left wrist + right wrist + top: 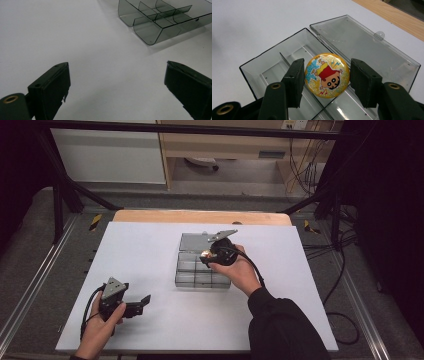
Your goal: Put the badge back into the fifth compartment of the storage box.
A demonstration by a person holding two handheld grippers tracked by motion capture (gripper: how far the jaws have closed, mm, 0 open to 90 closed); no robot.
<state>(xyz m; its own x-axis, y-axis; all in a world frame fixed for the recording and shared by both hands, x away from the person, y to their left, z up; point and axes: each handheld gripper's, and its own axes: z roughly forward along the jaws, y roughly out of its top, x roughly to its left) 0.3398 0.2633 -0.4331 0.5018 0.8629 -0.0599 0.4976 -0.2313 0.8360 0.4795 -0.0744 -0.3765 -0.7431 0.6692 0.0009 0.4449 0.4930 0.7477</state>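
At the left of the high view, the person's left hand [102, 325] holds the left gripper [137, 304] low over the white table [150, 255], near its front edge. Its jaws point toward the middle of the table and stand wide apart with nothing between them. In the left gripper view the two black jaws rise from the bottom corners with bare white surface between them, and the near corner of the clear box [160, 22] lies well ahead, toward the upper right.

In the middle of the table sits that clear plastic box [200, 272], split by dividers into several compartments. Its lid [195, 241] is open and lies flat behind it, on the far side from the person.

To the right of centre, the right hand [240, 270] holds the right gripper [207, 254] over the box. In the right gripper view, a round yellow badge [327, 75] with a cartoon child in a red shirt sits between the jaws, above the box's dividers. The left jaw touches the badge's edge; the right jaw stands just beside it with a thin gap showing, so I cannot tell whether the badge is truly gripped. The lid [367, 47] lies beyond it, and a strip of wooden table edge [397, 20] crosses the upper right corner.
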